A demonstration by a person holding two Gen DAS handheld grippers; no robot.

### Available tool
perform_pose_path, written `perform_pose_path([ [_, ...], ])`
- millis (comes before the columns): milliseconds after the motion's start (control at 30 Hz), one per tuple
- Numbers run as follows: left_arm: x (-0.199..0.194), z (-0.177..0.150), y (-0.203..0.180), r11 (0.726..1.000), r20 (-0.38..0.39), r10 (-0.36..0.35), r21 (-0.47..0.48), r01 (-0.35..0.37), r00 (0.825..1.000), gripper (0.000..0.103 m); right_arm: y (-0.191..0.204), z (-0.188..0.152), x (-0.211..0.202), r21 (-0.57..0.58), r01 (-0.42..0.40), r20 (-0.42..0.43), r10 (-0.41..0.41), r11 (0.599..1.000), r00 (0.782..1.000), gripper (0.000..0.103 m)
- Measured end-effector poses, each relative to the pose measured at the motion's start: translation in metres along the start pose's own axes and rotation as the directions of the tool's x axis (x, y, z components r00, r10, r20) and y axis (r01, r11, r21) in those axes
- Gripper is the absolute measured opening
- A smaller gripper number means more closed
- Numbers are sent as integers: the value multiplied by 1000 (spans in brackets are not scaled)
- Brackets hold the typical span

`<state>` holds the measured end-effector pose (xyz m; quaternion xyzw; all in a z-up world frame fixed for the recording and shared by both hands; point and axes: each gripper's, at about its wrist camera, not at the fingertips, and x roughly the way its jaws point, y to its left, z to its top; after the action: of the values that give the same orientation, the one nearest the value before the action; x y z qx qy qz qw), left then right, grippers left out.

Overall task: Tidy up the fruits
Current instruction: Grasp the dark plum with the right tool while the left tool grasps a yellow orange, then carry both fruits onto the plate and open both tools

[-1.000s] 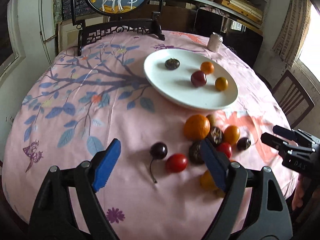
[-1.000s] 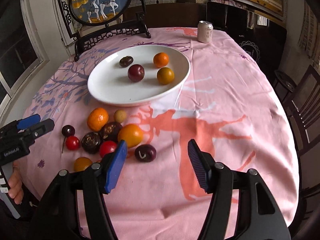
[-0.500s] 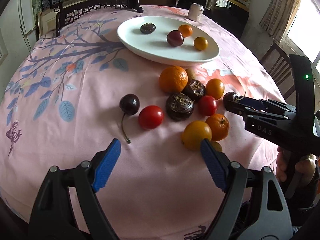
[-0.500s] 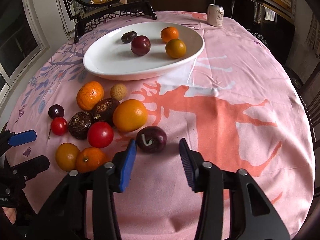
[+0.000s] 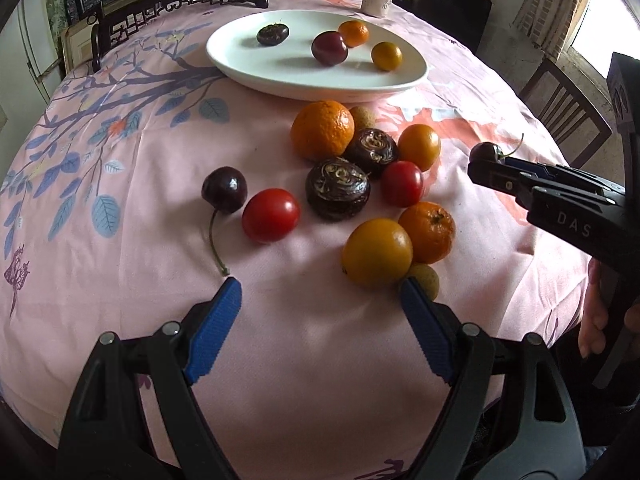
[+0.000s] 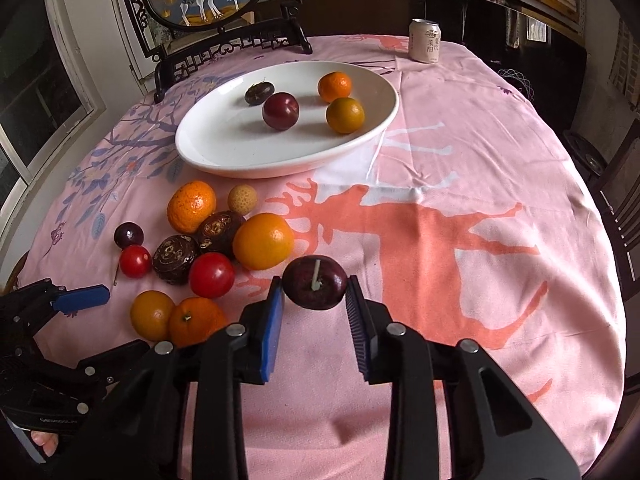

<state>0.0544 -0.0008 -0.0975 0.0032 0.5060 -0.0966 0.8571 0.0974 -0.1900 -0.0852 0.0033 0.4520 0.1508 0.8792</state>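
Right gripper [image 6: 315, 294] pinches dark cherry [image 6: 315, 283] between fingertips

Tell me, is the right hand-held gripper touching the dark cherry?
Touching. The right wrist view shows the right hand-held gripper with both pads pressed against the dark cherry, no gap either side.

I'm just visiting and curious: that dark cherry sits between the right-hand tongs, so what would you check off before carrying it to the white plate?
1. Cherry between the right gripper pads: ok, blue pads flank both sides.
2. Grip firm enough to lift: cannot tell; contact looks close, but pressure is not visible.
3. Free spot on the white plate: ok, the near-left part is bare.
4. Path to the plate: ok if lifted first; the large orange lies just ahead-left.
5. Left gripper out of the way: ok, open and empty over the cloth, near the yellow-orange fruit.
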Motion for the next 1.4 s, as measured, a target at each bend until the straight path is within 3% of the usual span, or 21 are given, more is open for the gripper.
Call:
perform_pose_path([
  [133, 1, 3, -4, 1000, 18, -18, 1, 18, 1000, 84, 1, -2, -5, 2, -21, 6, 21, 1000, 1000, 32],
  [333, 13, 11, -15, 984, -14, -175, -19, 175, 984, 83, -1, -2, -8, 16, -35, 8, 35, 999, 999, 32],
  [367, 15, 12, -17, 981, -19, -192, -24, 192, 981, 80, -1, -3, -9, 16, -35, 10, 35, 999, 999, 32],
  [467, 11, 14, -22, 969, -8, -245, -20, 245, 970, 48, -2, -4, -14, 18, -32, 18, 32, 999, 999, 32],
  [500, 7, 13, -23, 974, 7, -226, -10, 226, 974, 36, -3, -4, -15, 22, -32, 22, 31, 999, 999, 32],
  [633, 5, 7, -23, 980, -3, -201, -5, 201, 980, 36, -6, -4, -20, 30, -35, 34, 34, 999, 999, 32],
  [1100, -33, 9, -2, 991, 100, -130, -26, 134, 986, 36, 10, 0, -25, -3, -48, 43, 48, 999, 998, 32],
  [1267, -39, 33, 12, 994, 129, -99, -30, 104, 987, 36, 12, 18, -21, -23, -54, 39, 54, 998, 998, 32],
  [1400, -45, 81, 30, 997, 168, -54, -38, 61, 984, 36, 15, 57, -16, -80, -49, 48, 53, 996, 997, 32],
])
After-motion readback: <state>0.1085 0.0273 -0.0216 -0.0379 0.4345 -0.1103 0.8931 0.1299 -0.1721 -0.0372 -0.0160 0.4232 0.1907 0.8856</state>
